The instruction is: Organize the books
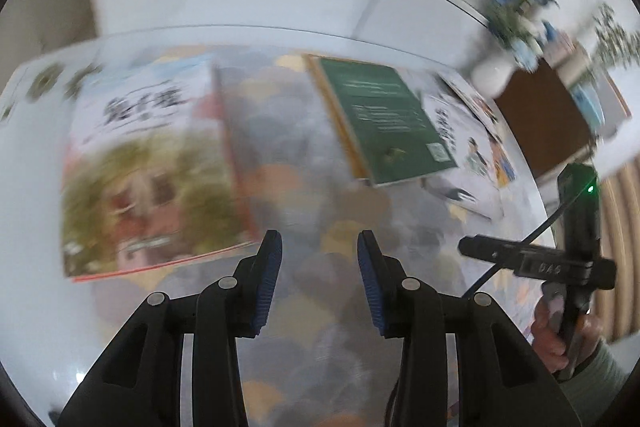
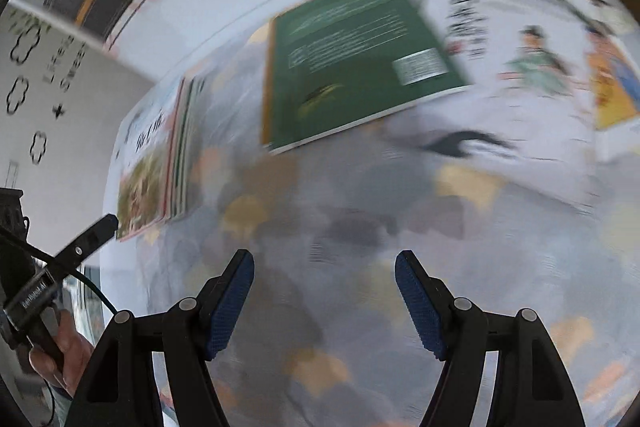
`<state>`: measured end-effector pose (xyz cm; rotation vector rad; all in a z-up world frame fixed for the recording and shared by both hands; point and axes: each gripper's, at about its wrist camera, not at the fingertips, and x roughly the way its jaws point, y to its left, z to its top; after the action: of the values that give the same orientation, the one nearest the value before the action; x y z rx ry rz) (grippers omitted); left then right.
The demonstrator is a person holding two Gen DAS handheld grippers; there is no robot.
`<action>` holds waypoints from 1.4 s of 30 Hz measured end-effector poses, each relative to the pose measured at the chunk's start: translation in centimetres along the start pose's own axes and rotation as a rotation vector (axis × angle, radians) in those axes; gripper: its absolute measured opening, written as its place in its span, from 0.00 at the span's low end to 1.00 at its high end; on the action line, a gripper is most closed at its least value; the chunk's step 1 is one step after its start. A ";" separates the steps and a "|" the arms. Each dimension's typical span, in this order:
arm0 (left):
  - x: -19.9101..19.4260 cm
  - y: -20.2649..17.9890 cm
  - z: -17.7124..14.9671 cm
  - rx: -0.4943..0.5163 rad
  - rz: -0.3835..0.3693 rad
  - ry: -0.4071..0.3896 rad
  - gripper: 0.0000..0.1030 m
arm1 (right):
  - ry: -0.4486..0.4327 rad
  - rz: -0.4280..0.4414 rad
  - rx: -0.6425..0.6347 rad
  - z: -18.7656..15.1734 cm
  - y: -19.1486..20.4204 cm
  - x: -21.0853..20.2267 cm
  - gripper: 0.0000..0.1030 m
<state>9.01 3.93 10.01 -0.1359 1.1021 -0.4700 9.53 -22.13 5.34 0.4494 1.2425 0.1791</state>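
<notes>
Books are lying flat on the patterned table: a stack at the left, a green book farther right, overlapping a white book beyond it. Left gripper is hovering over bare table near the stack, jaws apart, holding nothing. Right gripper is hovering near the green book, jaws apart, likewise empty. Both views are smearing, so edges are reading poorly. Risk, as judged: thin flat covers are offering little to pinch; a finger could slide over the top, shove the green book across the white one, or lift only a cover.
</notes>
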 end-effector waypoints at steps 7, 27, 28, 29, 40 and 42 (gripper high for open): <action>3.3 -3.4 1.7 -0.062 -0.134 0.026 0.35 | -0.068 -0.031 0.053 -0.6 -4.6 -3.5 0.68; 13.6 -5.4 6.5 -0.312 -0.027 0.018 0.34 | -0.057 -0.035 -0.116 12.3 -7.4 1.0 0.48; 14.0 -5.3 6.7 -0.314 -0.022 0.020 0.34 | -0.053 -0.028 -0.123 12.8 -7.4 1.4 0.48; 14.2 -5.3 6.8 -0.313 -0.014 0.021 0.34 | -0.050 -0.025 -0.131 13.2 -7.3 1.8 0.48; 15.9 -2.6 7.8 -0.358 -0.094 0.016 0.35 | -0.020 0.103 -0.104 16.3 -7.6 5.1 0.52; 15.9 -2.9 8.0 -0.332 -0.091 0.023 0.35 | -0.017 0.106 -0.109 16.5 -7.7 5.1 0.52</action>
<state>20.98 -6.51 1.53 -0.4742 1.1941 -0.3671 25.86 -30.96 1.72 0.4216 1.1872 0.3311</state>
